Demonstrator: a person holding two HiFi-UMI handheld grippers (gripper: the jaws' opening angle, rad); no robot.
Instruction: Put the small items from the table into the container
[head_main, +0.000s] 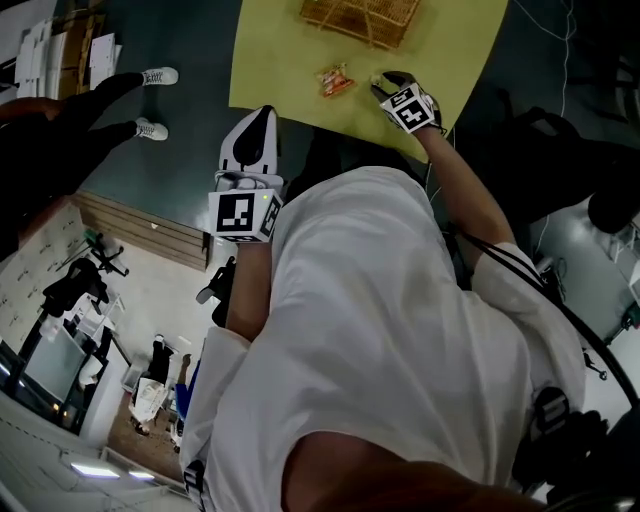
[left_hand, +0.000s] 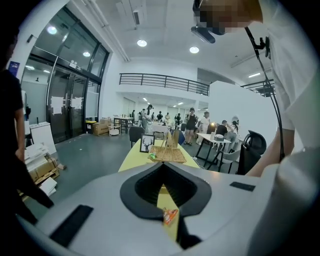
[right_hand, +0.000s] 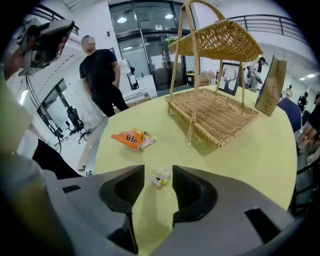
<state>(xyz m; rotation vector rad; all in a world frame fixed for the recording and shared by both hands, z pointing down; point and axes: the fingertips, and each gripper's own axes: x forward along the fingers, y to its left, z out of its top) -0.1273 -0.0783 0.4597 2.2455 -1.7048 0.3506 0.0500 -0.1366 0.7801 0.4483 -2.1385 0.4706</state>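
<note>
– Closest to my lens is the right claw (right_hand: 158, 173): jaws spread wide, nothing pinched, and the little wrapped sweet (right_hand: 160, 179) lies on the yellow table (right_hand: 240, 165) right between the tips. How does it look to you?

– Lined up well. That sweet looks flat and crinkly, though, so I'd worry about the tips closing above it.

– Same thought. I plan to hold the downward tilt it has now, sink until both tips brush the tabletop, then close slowly so the wrapper doesn't squirt out sideways.

– And the left claw (left_hand: 162, 166)?

– Closed tight on nothing. From the head view it hangs off the near edge of the table, over the floor. Past it I can see the orange snack packet (left_hand: 170, 215) on the table and the wicker basket (left_hand: 167, 154) beyond.

– The basket is where things go?

– I take it so. It stands at the far end, well apart from the sweet, with the packet lying near the sweet on the side towards the left claw. Once I have a grip I'd lift straight up first, then carry across and come in over the low front rim, minding the upright posts and the upper shelf.

– And the packet?

– Left claw's job, I'd say, since it sits on that side.
</note>
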